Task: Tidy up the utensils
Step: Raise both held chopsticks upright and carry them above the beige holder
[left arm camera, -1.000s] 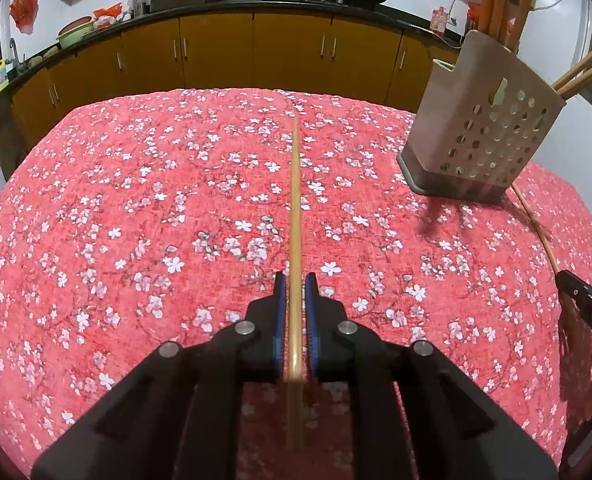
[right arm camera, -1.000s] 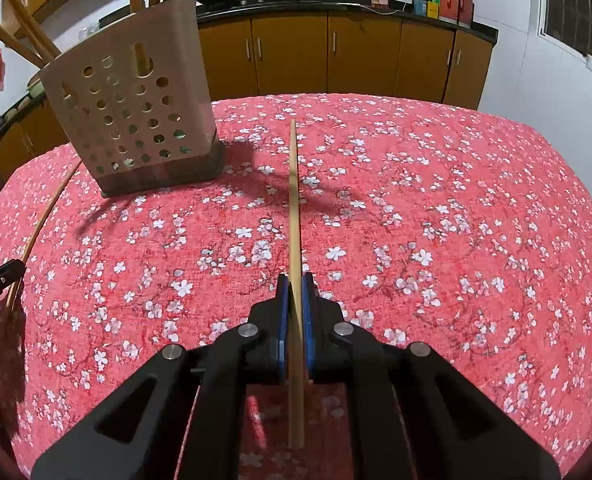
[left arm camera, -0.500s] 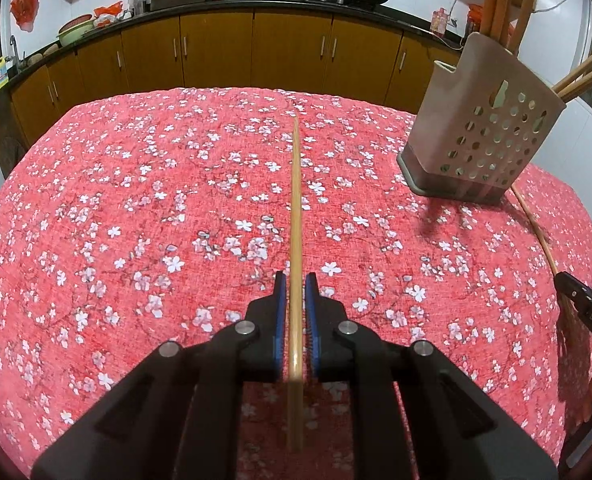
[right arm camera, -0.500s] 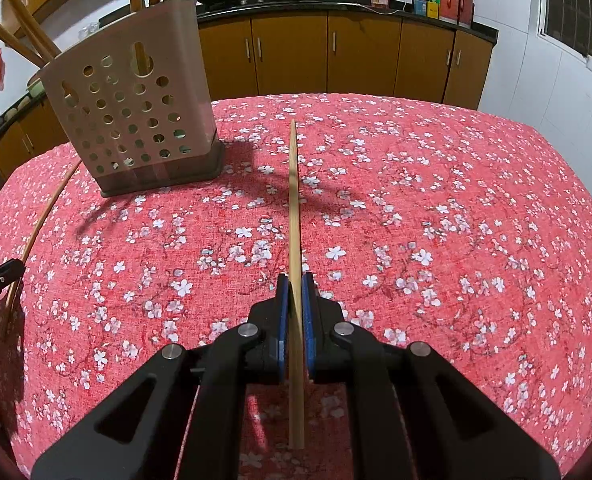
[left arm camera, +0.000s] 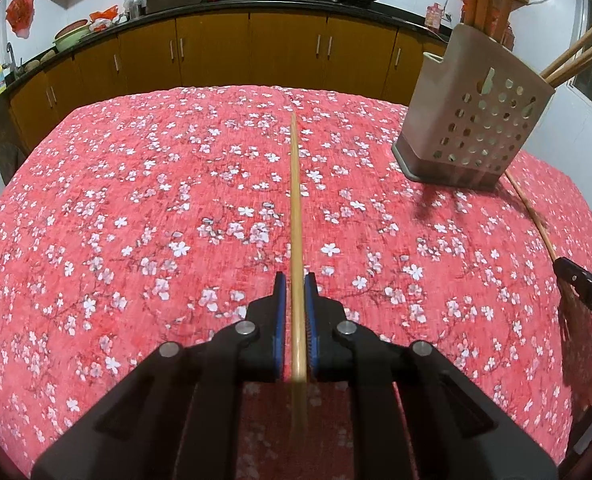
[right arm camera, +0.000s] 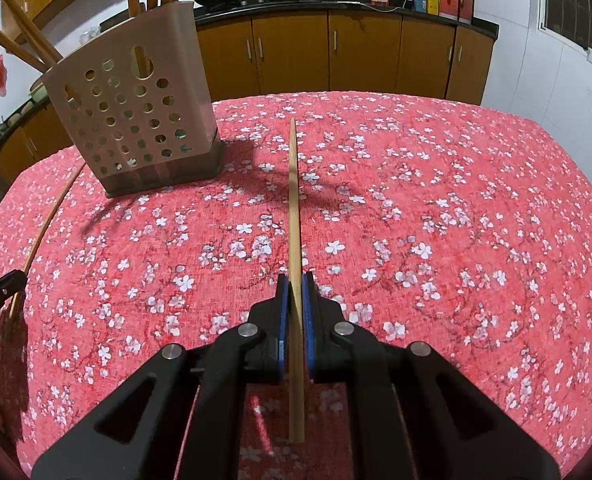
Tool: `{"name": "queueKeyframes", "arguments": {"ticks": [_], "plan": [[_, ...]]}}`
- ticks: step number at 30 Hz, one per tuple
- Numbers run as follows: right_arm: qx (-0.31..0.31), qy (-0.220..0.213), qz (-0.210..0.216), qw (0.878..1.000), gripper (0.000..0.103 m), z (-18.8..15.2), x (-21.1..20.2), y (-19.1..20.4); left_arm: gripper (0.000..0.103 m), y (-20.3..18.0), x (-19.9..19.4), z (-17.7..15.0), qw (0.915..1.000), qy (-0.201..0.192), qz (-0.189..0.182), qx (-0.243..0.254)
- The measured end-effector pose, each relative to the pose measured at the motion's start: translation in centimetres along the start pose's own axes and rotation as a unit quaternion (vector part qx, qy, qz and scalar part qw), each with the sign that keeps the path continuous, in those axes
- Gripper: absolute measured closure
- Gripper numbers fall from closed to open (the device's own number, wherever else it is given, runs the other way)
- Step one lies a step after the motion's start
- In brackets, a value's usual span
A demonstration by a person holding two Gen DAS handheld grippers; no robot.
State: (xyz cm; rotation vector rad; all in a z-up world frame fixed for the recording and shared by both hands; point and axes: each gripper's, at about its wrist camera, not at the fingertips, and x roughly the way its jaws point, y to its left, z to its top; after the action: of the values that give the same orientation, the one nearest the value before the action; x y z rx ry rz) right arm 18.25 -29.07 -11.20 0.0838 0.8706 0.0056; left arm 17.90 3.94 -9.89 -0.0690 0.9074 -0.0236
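Red cloth printed with white blossoms (left arm camera: 135, 220) covers the table, and brown kitchen cabinets (left arm camera: 215, 52) under a dark counter run across the top of both views. Each gripper carries one plain, pale wooden chopstick, thin and straight with a smooth, unmarked shaft. In the left wrist view the left gripper (left arm camera: 294, 280) has its blue-padded jaws drawn in on either side of its chopstick (left arm camera: 295, 200), with a thin slit visible beside the left pad; the stick's long axis runs straight up the middle of the frame, tip pointing toward the cabinets. In the right wrist view the right gripper (right arm camera: 294, 280) has its jaws pressed together on its own chopstick (right arm camera: 293, 200), which likewise points up the centre of the frame, leaning very slightly, its rear end sticking out behind the pads. A beige perforated utensil holder (right arm camera: 135, 116) stands on the cloth at upper left of that view, at upper right (left arm camera: 476, 120) in the left one, with more wooden sticks rising from its top.
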Motion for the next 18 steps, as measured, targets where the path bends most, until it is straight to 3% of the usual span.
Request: {"name": "queueKeyframes", "arguments": {"ticks": [3,7,18], "plan": [[0.001,-0.005,0.006,1.0,0.096,-0.1,-0.5,-0.1,0.095,-0.2,0.0,-0.1,0.9999,0.002,0.005,0.009],[0.003,-0.044,0.015,0.999,0.096,0.3,-3.0,-0.5,0.095,0.2,-0.9,0.1,1.0,0.003,0.0,0.007],[0.021,-0.144,0.019,0.989,0.096,3.3,-9.4,-1.5,0.095,0.8,-8.1,3.2,0.995,-0.096,-0.025,-0.004]]}}
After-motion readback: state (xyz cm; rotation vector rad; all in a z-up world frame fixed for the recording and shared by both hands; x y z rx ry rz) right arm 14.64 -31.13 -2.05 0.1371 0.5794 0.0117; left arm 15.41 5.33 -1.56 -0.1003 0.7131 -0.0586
